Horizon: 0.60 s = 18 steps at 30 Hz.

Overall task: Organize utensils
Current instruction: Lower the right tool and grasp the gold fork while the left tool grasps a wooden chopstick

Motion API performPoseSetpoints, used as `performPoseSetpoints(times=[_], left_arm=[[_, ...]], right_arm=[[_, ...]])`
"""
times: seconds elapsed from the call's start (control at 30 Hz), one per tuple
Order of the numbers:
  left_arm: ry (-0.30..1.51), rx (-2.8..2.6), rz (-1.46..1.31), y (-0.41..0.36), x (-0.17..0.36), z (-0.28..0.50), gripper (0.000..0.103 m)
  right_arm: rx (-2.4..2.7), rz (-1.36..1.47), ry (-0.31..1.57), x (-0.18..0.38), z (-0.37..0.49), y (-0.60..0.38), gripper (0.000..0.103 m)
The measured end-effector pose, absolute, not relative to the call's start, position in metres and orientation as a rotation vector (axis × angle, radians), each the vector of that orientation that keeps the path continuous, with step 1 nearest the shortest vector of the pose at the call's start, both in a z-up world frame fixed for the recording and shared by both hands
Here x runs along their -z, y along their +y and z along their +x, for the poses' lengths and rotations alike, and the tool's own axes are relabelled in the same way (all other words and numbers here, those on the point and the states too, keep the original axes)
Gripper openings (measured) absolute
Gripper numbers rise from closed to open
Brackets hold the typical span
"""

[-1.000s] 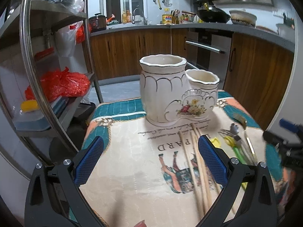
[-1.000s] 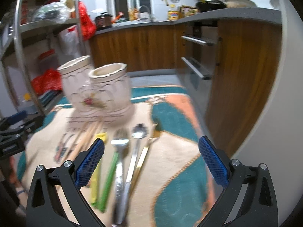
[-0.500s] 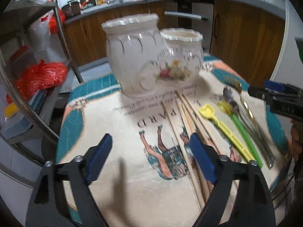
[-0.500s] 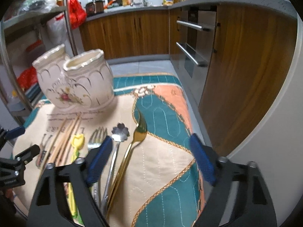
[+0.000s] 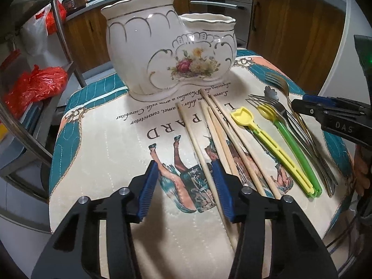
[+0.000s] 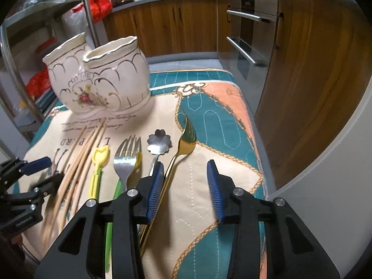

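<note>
A white ceramic double holder (image 5: 167,53) (image 6: 100,79) with a flower print stands at the back of the patterned cloth (image 5: 104,139). In front of it lie several wooden chopsticks (image 5: 220,139) (image 6: 76,162), a yellow utensil (image 5: 267,144), a green-handled one (image 5: 293,146), a silver fork (image 6: 126,160), a flower-shaped spoon (image 6: 159,141) and a gold fork (image 6: 186,139). My left gripper (image 5: 184,186) is closing low over the cloth; the leftmost chopstick runs between its jaws, close to the right pad. My right gripper (image 6: 184,186) is closing too, the gold fork's handle just inside its left pad.
A metal rack (image 5: 58,23) with red bags (image 5: 34,86) stands left of the table. Wooden cabinets (image 5: 290,23) and an oven (image 6: 246,34) lie beyond it. The table's right edge (image 6: 258,139) is near the gold fork. A hand (image 5: 362,169) shows behind the right gripper.
Both grippers have dipped toward the cloth and their jaws have narrowed. The left one now straddles a chopstick, the right one the gold fork's handle.
</note>
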<state>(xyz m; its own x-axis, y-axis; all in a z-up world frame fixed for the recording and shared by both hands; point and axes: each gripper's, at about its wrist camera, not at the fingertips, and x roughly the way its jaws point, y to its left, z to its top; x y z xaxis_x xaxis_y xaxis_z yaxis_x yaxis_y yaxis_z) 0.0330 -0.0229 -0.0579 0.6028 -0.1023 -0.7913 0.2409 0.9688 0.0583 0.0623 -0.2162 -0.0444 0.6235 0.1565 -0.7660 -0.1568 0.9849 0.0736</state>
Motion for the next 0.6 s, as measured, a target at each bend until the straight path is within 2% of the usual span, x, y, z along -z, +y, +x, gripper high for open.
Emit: performPoseSetpoints(times=[0.2, 0.27, 0.37, 0.4, 0.5, 0.6], left_arm=[[0.906, 0.203, 0.166, -0.022, 0.057, 0.041, 0.040], [0.909, 0.221, 0.169, -0.025, 0.057, 0.042, 0.030], [0.912, 0.248, 0.195, -0.027, 0.056, 0.040, 0.017], [0.914, 0.259, 0.204, -0.027, 0.055, 0.039, 0.016], [0.923, 0.283, 0.212, -0.023, 0.054, 0.040, 0.008], [0.935, 0.296, 0.221, -0.018, 0.053, 0.042, 0.006]], right_arm=[[-0.182, -0.036, 0.903, 0.050, 0.069, -0.208, 0.033], [-0.184, -0.038, 0.906, 0.051, 0.071, -0.206, 0.033], [-0.213, -0.013, 0.913, 0.050, 0.073, -0.211, 0.019], [-0.225, -0.001, 0.917, 0.050, 0.073, -0.213, 0.015], [-0.254, 0.006, 0.925, 0.048, 0.075, -0.219, 0.014], [-0.310, -0.011, 0.922, 0.045, 0.072, -0.219, 0.013]])
